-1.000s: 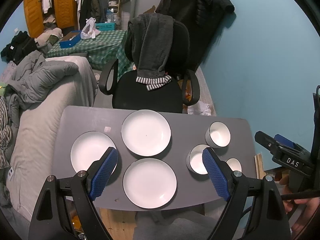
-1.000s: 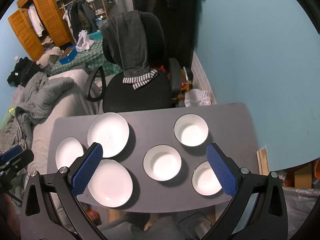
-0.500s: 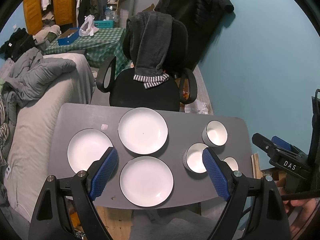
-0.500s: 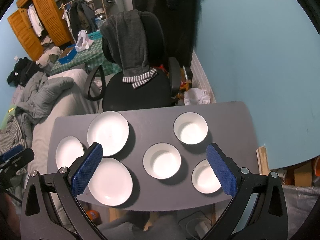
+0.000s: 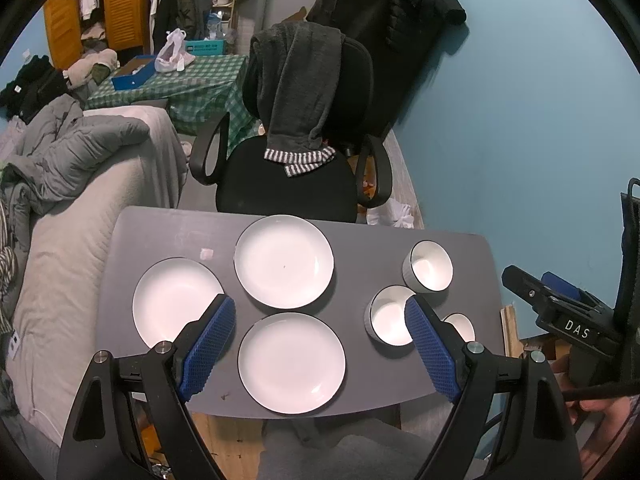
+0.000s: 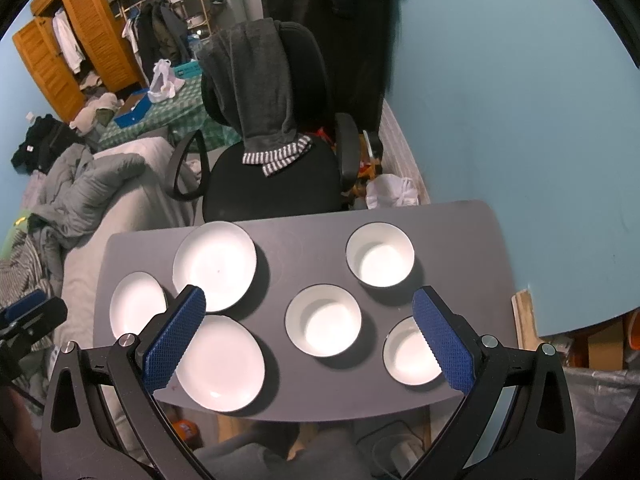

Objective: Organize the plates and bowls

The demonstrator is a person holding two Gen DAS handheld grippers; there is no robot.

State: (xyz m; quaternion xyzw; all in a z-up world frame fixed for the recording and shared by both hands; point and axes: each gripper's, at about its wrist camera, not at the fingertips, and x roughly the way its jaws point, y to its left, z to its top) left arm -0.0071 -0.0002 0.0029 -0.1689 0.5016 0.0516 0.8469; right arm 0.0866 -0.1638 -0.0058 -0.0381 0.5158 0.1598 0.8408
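Note:
Three white plates lie on the left half of a grey table (image 5: 360,252): a far plate (image 5: 284,261), a left plate (image 5: 174,300) and a near plate (image 5: 292,362). Three white bowls stand on the right half: a far bowl (image 6: 380,255), a middle bowl (image 6: 323,320) and a near bowl (image 6: 408,352). My left gripper (image 5: 320,332) hovers open high above the near plate. My right gripper (image 6: 308,330) hovers open above the middle bowl. Neither holds anything. The left pad (image 5: 208,348) covers part of the left plate.
A black office chair (image 5: 296,168) draped with a grey garment stands behind the table's far edge. A bed with grey bedding (image 5: 80,184) runs along the left. A blue wall (image 6: 520,120) lies to the right. The other gripper (image 5: 560,316) shows at the right of the left wrist view.
The left wrist view has shifted slightly, so the table and dishes sit a little lower and more to the left. The right gripper has barely moved. Both grippers stay open.

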